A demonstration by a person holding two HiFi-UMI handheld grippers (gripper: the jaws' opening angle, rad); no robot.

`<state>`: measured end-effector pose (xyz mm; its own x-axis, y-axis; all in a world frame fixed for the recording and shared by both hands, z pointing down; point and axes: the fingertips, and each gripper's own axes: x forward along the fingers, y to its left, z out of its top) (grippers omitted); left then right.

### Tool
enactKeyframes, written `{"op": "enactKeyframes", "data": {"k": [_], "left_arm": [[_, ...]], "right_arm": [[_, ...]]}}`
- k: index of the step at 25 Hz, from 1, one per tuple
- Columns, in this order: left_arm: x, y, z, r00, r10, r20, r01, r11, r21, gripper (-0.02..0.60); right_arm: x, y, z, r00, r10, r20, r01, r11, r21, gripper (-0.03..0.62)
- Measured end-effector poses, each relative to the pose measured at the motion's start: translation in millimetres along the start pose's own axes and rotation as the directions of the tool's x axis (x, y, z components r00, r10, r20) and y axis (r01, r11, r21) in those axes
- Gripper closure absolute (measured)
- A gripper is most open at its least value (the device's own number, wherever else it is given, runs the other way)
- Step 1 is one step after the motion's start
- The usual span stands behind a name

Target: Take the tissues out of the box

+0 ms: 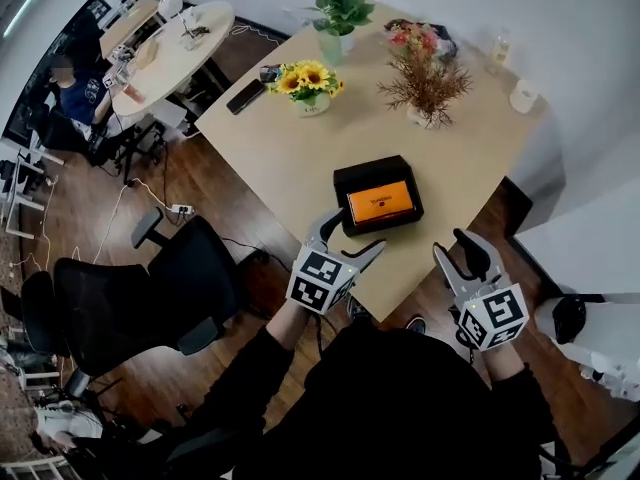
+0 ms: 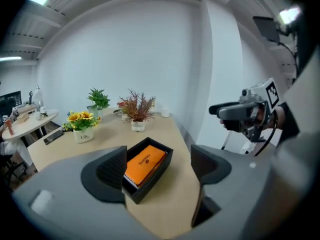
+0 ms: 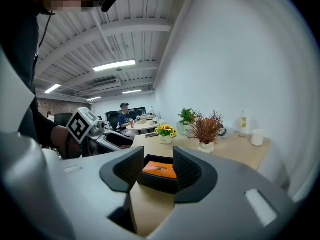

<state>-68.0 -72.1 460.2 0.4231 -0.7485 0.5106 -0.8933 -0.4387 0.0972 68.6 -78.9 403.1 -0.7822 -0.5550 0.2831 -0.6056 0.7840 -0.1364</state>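
The orange tissue pack (image 1: 379,202) lay flat inside a black rectangular open-topped box (image 1: 345,183) on the pale wooden table (image 1: 290,158), just ahead of the left gripper's (image 1: 347,238) fingertips. And that left gripper stood with its jaws spread wide, nothing pressed between them. In its own view the box showed in the gap, with the near corner tucked behind the left finger (image 2: 114,170). Whether the finger touched the box, I couldn't tell. Over on the other side, the right gripper (image 1: 460,258) hung off the table's near edge, apart from the box, with its jaws parted and empty. The box sat farther out, in line with the gap between its dark ribbed fingers (image 3: 186,170).
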Motion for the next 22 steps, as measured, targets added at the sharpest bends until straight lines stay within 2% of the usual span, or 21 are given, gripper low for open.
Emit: {"op": "enactKeyframes", "data": {"k": [2, 4, 8, 12, 14, 16, 17, 22], "left_arm": [[18.7, 20.8, -4.7, 0.998, -0.033, -0.045, 0.034, 0.999, 0.032, 0.196], [43.3, 33.9, -16.8, 0.988, -0.087, -0.125, 0.095, 0.994, 0.062, 0.196], [95.3, 47.9, -43.9, 0.940, -0.170, -0.295, 0.205, 0.975, 0.090, 0.198], [126.9, 51.8, -54.1, 0.896, -0.205, -0.393, 0.269, 0.956, 0.116, 0.204], [134.7, 50.0, -59.5, 0.873, -0.215, -0.438, 0.298, 0.946, 0.130, 0.207], [139.9, 50.3, -66.5, 0.852, -0.205, -0.481, 0.312, 0.938, 0.152, 0.238], [142.4, 51.2, -70.4, 0.845, -0.192, -0.500, 0.311, 0.936, 0.166, 0.261], [150.5, 51.6, -78.6, 0.818, -0.150, -0.556, 0.307, 0.931, 0.200, 0.268]], "right_arm": [[3.0, -1.8, -0.8, 0.999, -0.039, -0.013, 0.039, 0.999, 0.001, 0.413], [2.9, -4.9, -0.6, 0.996, -0.085, -0.027, 0.085, 0.996, 0.004, 0.413], [0.6, -12.2, -1.5, 0.984, -0.175, -0.042, 0.176, 0.984, 0.031, 0.422], [17.0, -6.2, -3.0, 0.981, -0.184, -0.063, 0.185, 0.983, 0.016, 0.430], [32.2, -1.8, -1.9, 0.983, -0.171, -0.068, 0.172, 0.985, 0.001, 0.430], [47.8, 3.6, 0.1, 0.985, -0.156, -0.067, 0.156, 0.988, -0.003, 0.430], [54.3, 6.6, 0.4, 0.987, -0.148, -0.065, 0.149, 0.989, -0.003, 0.430], [71.1, 15.1, -9.8, 0.988, -0.131, -0.086, 0.131, 0.991, 0.001, 0.434]]}}
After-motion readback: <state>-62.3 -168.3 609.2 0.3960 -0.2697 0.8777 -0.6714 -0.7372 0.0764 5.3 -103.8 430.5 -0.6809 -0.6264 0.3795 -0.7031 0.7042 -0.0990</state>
